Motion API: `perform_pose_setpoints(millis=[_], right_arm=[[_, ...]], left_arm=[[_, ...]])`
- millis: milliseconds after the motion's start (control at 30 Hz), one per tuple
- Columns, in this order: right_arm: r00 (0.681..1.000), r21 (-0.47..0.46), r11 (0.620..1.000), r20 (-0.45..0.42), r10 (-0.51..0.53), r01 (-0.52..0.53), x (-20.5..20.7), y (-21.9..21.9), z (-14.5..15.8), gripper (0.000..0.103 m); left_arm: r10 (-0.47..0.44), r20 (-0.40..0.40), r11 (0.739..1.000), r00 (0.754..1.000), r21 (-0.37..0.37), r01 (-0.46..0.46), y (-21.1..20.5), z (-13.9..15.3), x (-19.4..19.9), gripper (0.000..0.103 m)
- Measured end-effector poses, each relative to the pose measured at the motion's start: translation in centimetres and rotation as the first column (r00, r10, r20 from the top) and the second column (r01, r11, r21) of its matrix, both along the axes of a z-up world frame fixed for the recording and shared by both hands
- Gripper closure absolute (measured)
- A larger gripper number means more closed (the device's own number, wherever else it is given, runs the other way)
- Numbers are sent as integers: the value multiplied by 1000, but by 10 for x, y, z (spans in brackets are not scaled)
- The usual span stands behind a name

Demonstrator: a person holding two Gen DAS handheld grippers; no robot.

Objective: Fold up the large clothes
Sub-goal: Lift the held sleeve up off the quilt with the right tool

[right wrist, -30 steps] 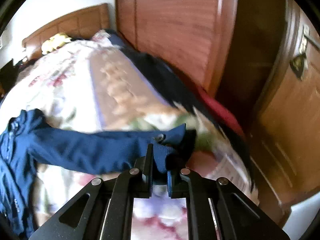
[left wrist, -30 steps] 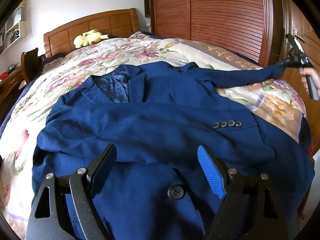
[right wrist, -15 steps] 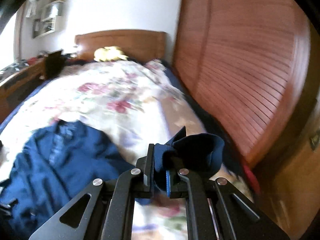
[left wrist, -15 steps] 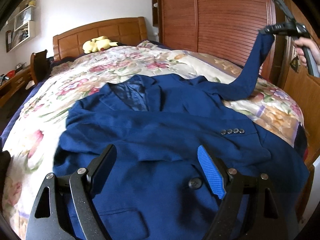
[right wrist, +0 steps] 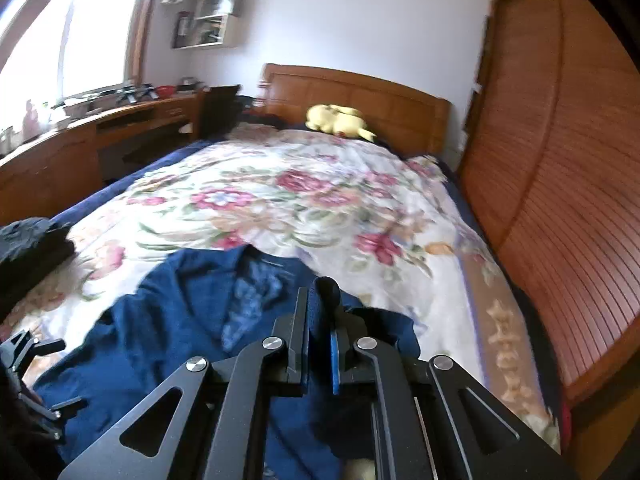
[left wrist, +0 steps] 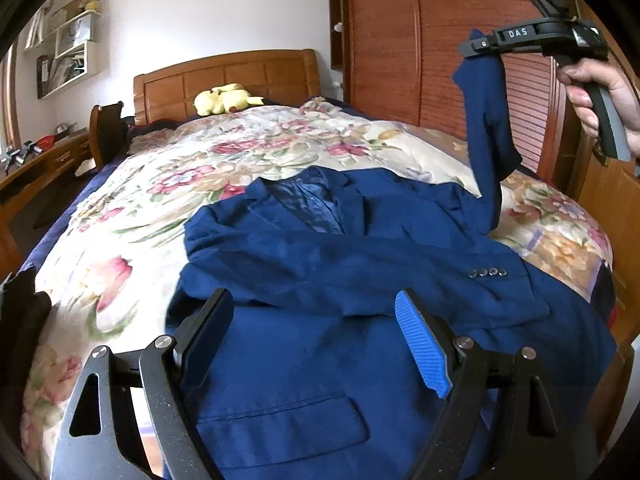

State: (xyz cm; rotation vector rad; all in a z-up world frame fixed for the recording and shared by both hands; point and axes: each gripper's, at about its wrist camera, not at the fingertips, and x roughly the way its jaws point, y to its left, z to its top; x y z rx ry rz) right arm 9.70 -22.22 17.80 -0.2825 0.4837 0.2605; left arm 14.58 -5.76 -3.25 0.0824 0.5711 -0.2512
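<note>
Navy jacket (left wrist: 320, 280) lay face up on the flowered bedspread (left wrist: 168, 184) of the bed, its collar toward the wooden headboard (left wrist: 224, 72) and its hem toward the foot. One sleeve (left wrist: 360, 276) was folded across the jacket's chest, the cuff with its row of four buttons (left wrist: 487, 272) resting near the jacket's right edge as the left wrist view showed it. The other sleeve (left wrist: 486, 120) rose off the jacket's shoulder and hung in the air above the bed, on the side nearest the slatted wardrobe doors (left wrist: 400, 40).

That raised sleeve was pinched at its cuff by the right gripper (right wrist: 319, 354), whose jaws stood almost together with the blue cloth bunched between them. A hand (left wrist: 600, 96) gripped its handle, up beside the wardrobe doors. The right wrist view was somewhat blurred, so the exact fold of the cuff in the jaws could not be made out.

The left gripper (left wrist: 316, 344) sat over the jacket's lower front, near a flapped pocket (left wrist: 280, 424). Its jaws were spread wide, with nothing pressed between the blue pads (left wrist: 424, 348); whether the tips touched the cloth was hard to say.

A yellow plush toy (left wrist: 226, 98) lay against the headboard. A dark garment (right wrist: 32, 240) was heaped at the bedspread's edge on the side away from the wardrobe, and a wooden desk (right wrist: 80, 128) ran along the wall beyond it, under the window.
</note>
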Motion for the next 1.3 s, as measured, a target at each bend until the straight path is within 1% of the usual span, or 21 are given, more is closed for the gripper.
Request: perform_pose_setpoints(millis=[133,333,433,633,800,967,1067,1100,1133,1167,1200,1300], right_arm=[[997,-10,997,21,76,-76,-9,14,10,96],[983,-15,985,52,174,-174,-27,17,17,96],[972,1,975,66,224,-224,-30,18,19,96],[949,-15,952,80,306,-306,-49,20,13,96],[944,-8,945,42,328,-328,-46,10,-3,96],[947,40,949,-62,316,-314,-25,-12,-35,96],[952,27,957,-96,290,-289,-17,-21,-51,86],[953,31,958,-102,286,-285,-14,-24,-54,80],[953,37,959,-105,283,-281,-12,-28,-55,76],[954,44,960,-108,281,-278,-9,-29,-56,68],[953,53,959,-110,282,-278,-7,-31,-57,62],[956,51,962,-107,274,-270,0,-38,-60,60]], left_arm=[[16,8,1000,1000,-8,-16,12,2,-3,19],[32,12,999,999,-14,-32,19,4,-4,19],[35,13,999,999,-13,-35,20,4,-3,19],[47,27,999,999,-4,-47,22,6,-5,19],[68,35,998,997,-9,-68,30,8,-6,19],[86,33,996,996,-22,-85,39,10,-5,19],[96,33,995,995,-32,-95,44,11,-4,19],[99,33,995,995,-36,-98,45,11,-4,19],[101,33,994,994,-40,-100,46,12,-3,19],[103,33,994,994,-43,-101,47,12,-3,19],[104,31,994,994,-45,-103,48,11,-2,19],[103,27,994,994,-45,-102,47,11,-2,19]])
